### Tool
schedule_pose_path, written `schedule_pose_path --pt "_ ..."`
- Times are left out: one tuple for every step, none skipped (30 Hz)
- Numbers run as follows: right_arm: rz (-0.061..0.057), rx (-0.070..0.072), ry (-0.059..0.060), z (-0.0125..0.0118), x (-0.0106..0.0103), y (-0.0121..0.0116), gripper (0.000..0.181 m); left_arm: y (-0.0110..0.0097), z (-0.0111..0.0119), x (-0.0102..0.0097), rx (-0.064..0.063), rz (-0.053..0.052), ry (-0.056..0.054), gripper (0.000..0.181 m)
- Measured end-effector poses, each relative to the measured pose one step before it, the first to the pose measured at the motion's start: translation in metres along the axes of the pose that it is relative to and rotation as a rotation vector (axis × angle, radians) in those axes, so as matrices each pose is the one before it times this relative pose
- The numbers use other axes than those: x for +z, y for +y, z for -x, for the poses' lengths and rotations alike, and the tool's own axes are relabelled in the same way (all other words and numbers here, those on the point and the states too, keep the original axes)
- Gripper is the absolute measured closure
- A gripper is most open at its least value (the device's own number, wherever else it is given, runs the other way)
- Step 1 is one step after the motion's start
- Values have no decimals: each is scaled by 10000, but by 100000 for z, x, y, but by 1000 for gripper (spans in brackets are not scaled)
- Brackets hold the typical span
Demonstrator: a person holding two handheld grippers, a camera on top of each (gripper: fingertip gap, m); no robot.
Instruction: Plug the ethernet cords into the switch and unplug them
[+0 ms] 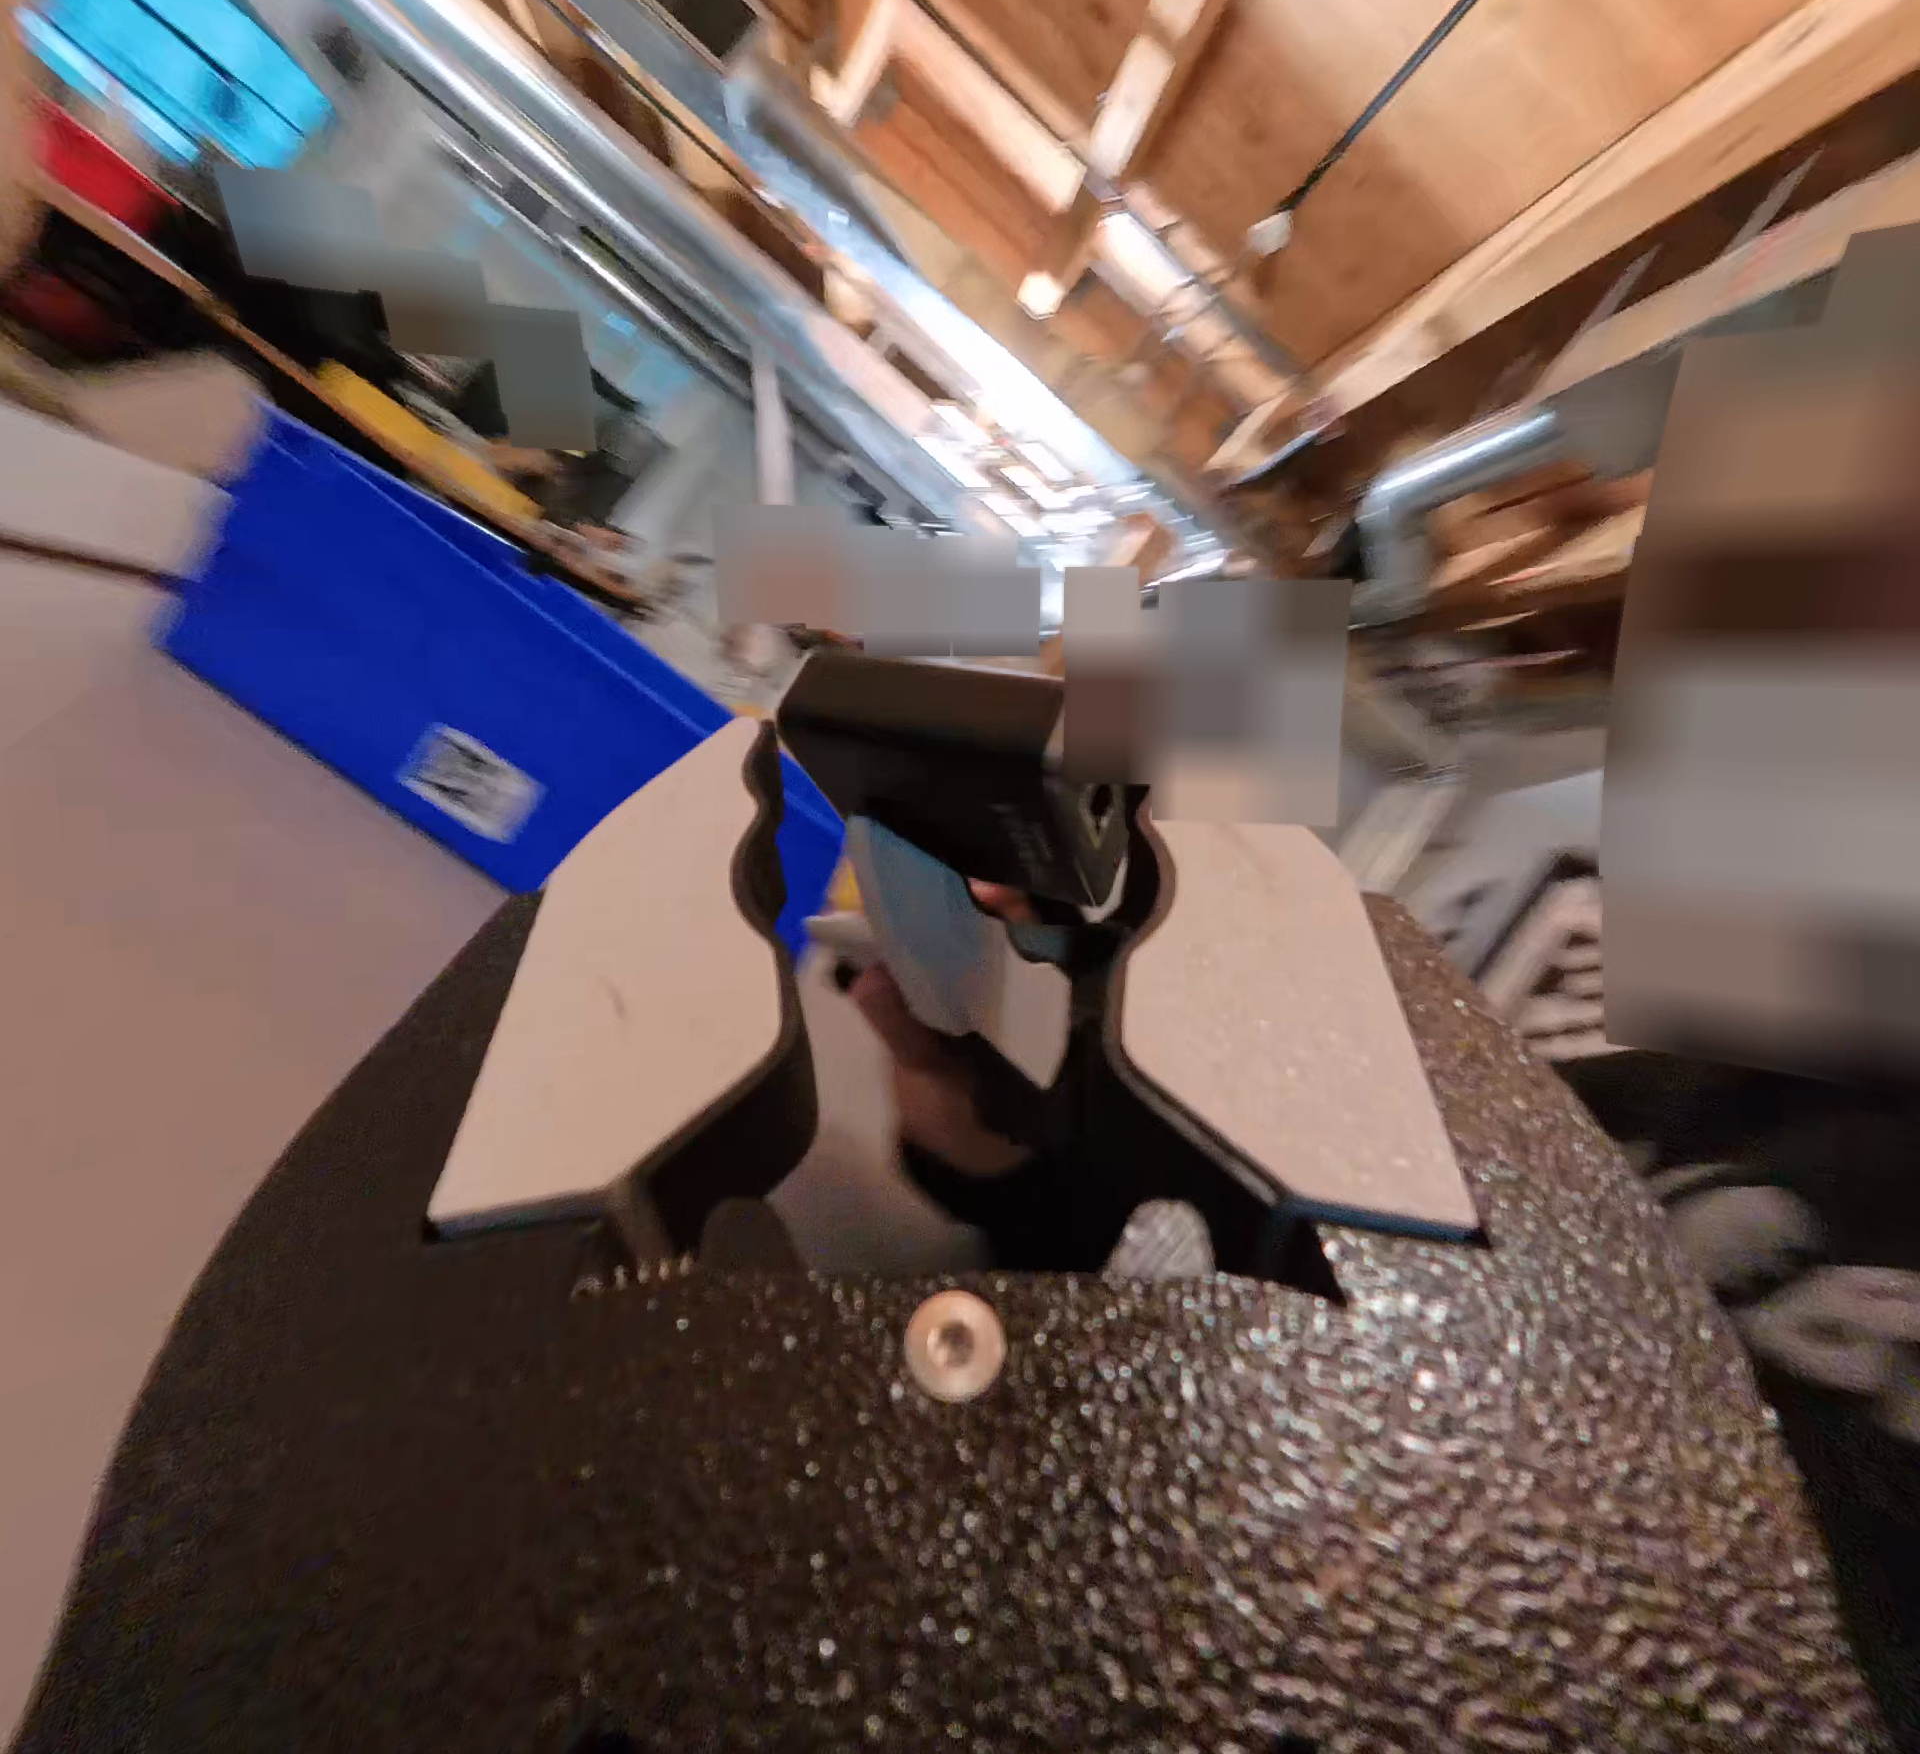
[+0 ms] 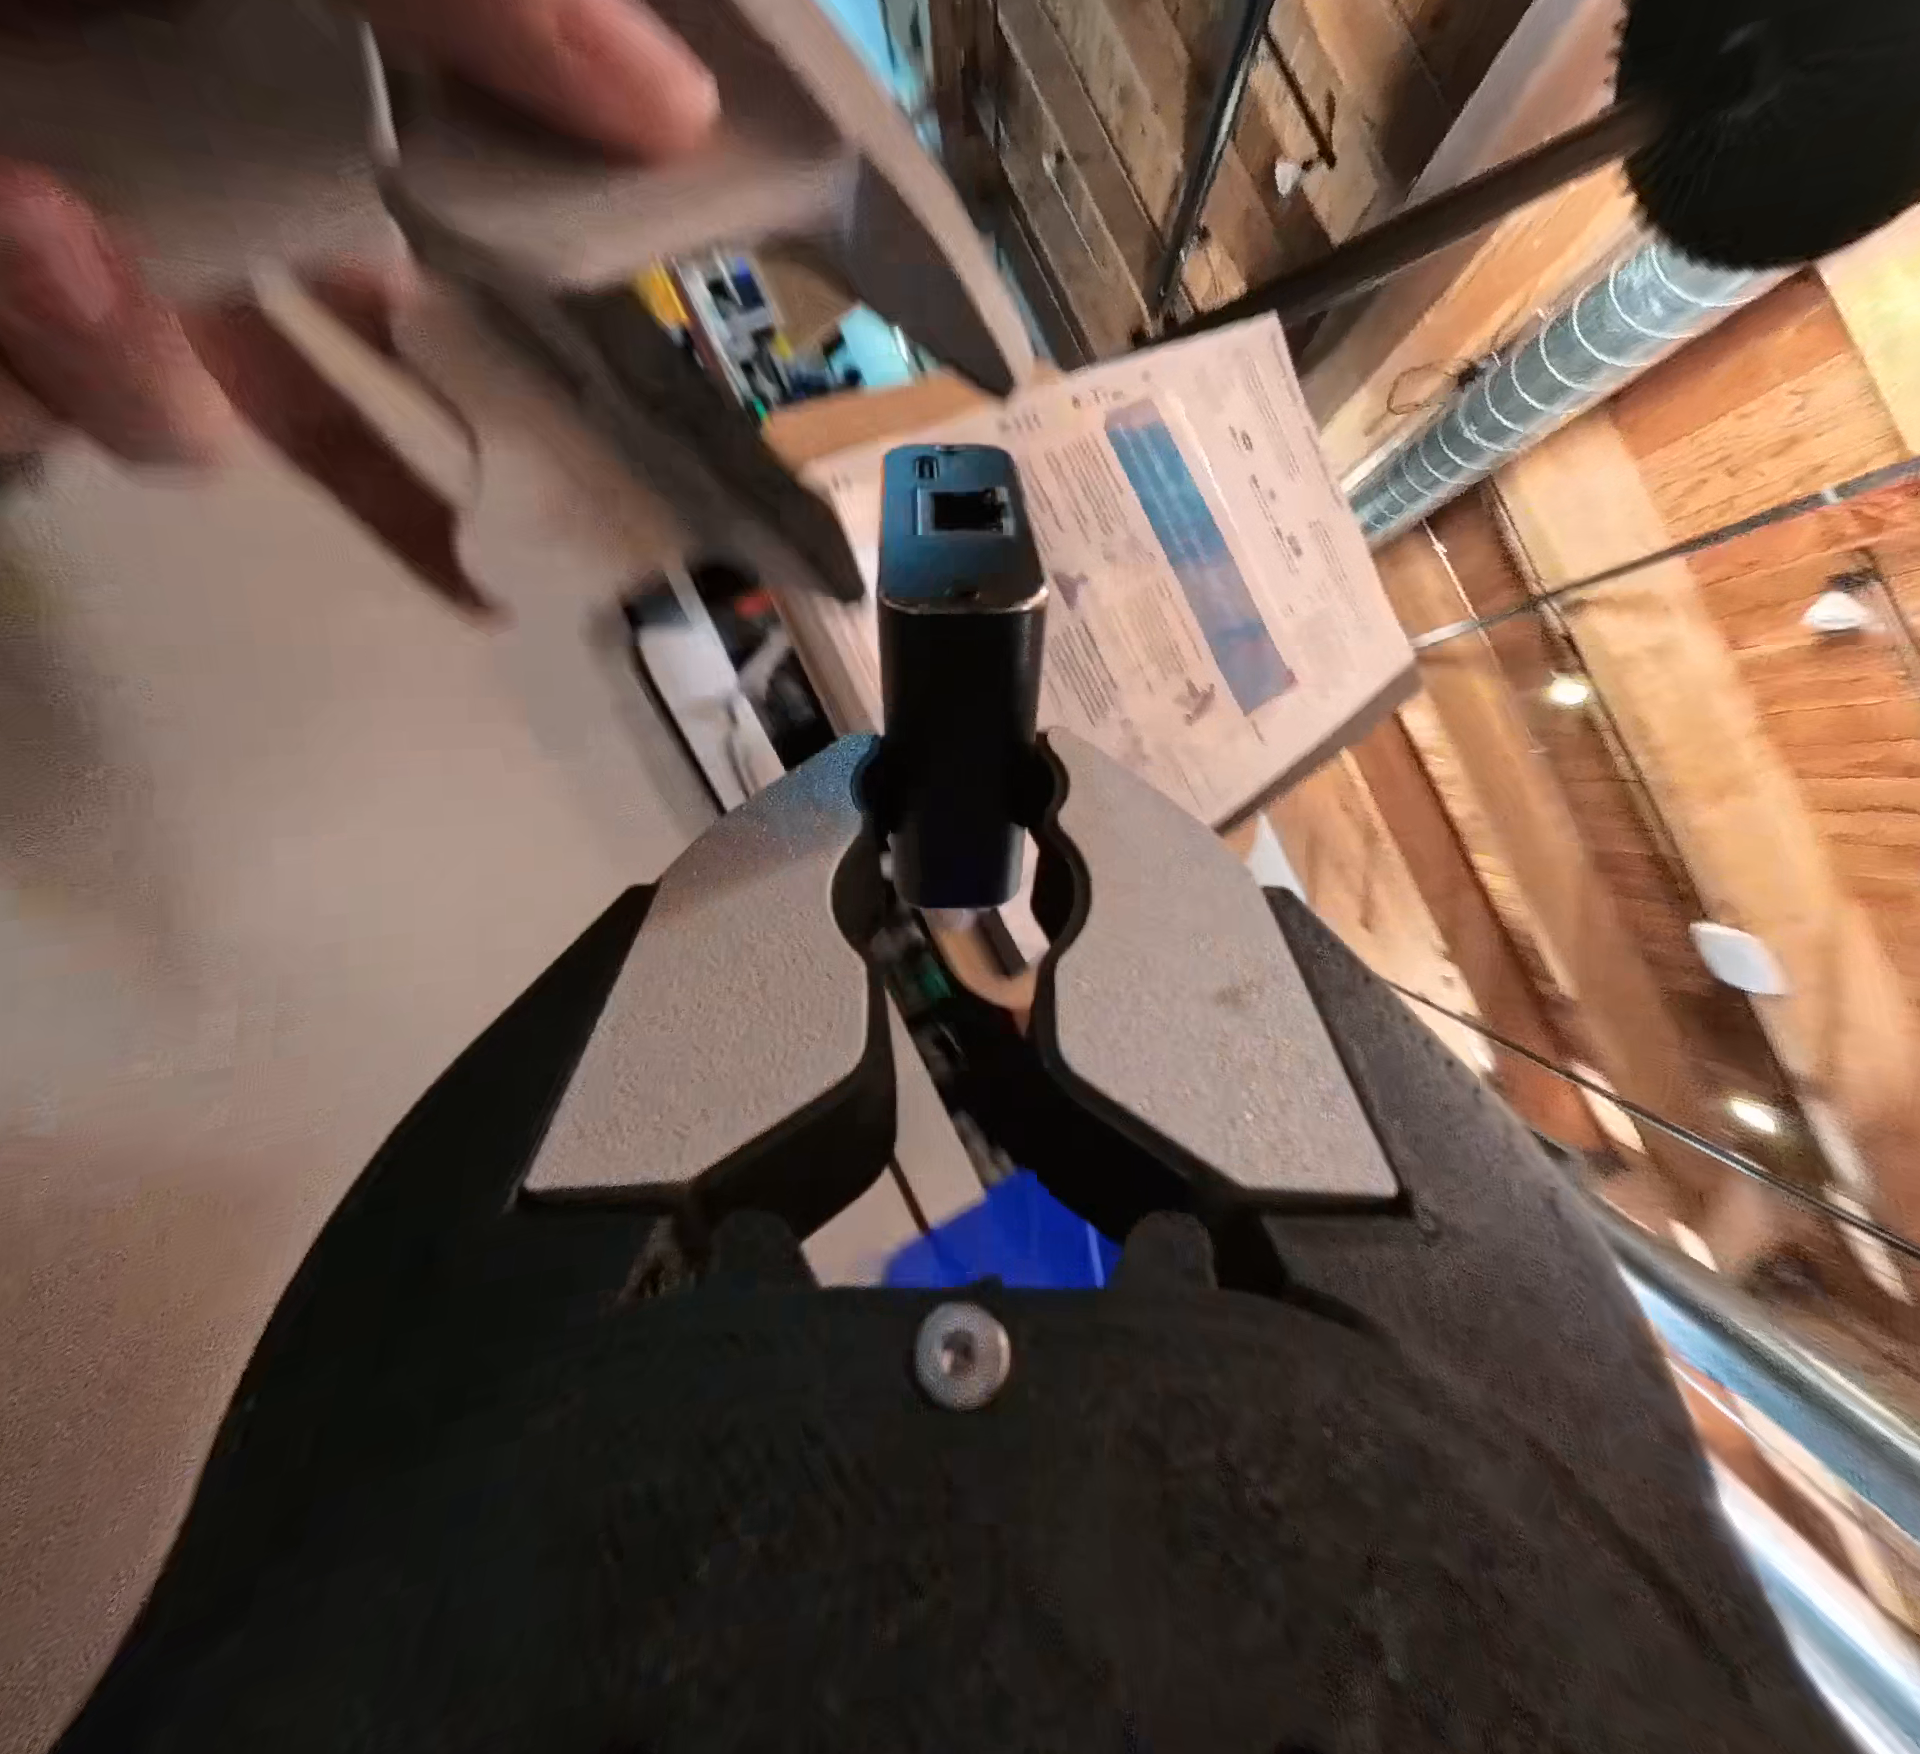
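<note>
My right gripper (image 2: 956, 769) is shut on a small black switch box (image 2: 961, 665) and holds it up in the air. The box's end with one empty port (image 2: 966, 515) points away from me. No cord is plugged into that port. My left gripper (image 1: 951, 805) is open and empty. It points at the same black box (image 1: 935, 759), held in the far right gripper just beyond its fingertips. In the right wrist view the left gripper (image 2: 582, 177) shows blurred at the upper left, with a hand (image 2: 499, 11) on it. I cannot see any ethernet plug.
A blue bin (image 1: 416, 655) stands on the pale table (image 1: 156, 925) at the left. A thin dark line (image 1: 73, 553) runs across the table to the bin. A cardboard box with a printed sheet (image 2: 1195, 561) sits behind the switch. A black round disc on a rod (image 2: 1766, 42) is at the upper right.
</note>
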State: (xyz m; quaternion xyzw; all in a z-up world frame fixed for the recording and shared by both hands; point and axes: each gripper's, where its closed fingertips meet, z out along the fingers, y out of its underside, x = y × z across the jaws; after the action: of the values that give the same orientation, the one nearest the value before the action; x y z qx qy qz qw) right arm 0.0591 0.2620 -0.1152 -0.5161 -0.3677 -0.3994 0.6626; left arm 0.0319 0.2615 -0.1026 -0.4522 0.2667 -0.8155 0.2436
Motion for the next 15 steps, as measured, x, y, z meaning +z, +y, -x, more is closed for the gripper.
schedule_pose_path --pt "380 -355 185 -299 56 730 158 -684 193 -522 1437 13 -824 119" --pt "297 -362 156 -260 76 599 158 -522 130 -469 1637 193 -865 118" --pt "353 -369 83 -106 113 612 158 -134 -33 -339 1686 464 -722 115" --pt "246 -311 11 73 121 405 158 217 157 -188 1438 632 -767 109" --pt "84 -291 -28 198 78 102 158 322 289 -28 1126 550 -770 99" --pt "-7 -285 -84 324 61 -143 158 408 198 108 818 448 -621 94" --pt "-2 -250 -113 381 49 -240 158 455 -125 242 513 345 -318 93" --pt "-52 -192 -68 323 13 -359 158 431 -404 329 250 265 -76 93" --pt "-98 -142 -58 291 7 -422 158 546 -535 382 150 316 67 94" --pt "-61 -137 -106 312 3 -365 158 707 -328 372 105 444 -25 96" --pt "-72 -131 -65 228 -9 -338 158 574 -165 312 172 364 -124 96" --pt "-65 -112 -13 125 -14 -299 158 373 -354 207 199 203 53 102" --pt "-36 -33 -83 182 0 -185 158 279 -141 136 100 128 -72 111" --pt "31 101 -171 292 16 98 158 293 200 55 72 135 -265 119" --pt "-200 299 -250 369 -57 -47 159 246 2 37 5 148 84 119"
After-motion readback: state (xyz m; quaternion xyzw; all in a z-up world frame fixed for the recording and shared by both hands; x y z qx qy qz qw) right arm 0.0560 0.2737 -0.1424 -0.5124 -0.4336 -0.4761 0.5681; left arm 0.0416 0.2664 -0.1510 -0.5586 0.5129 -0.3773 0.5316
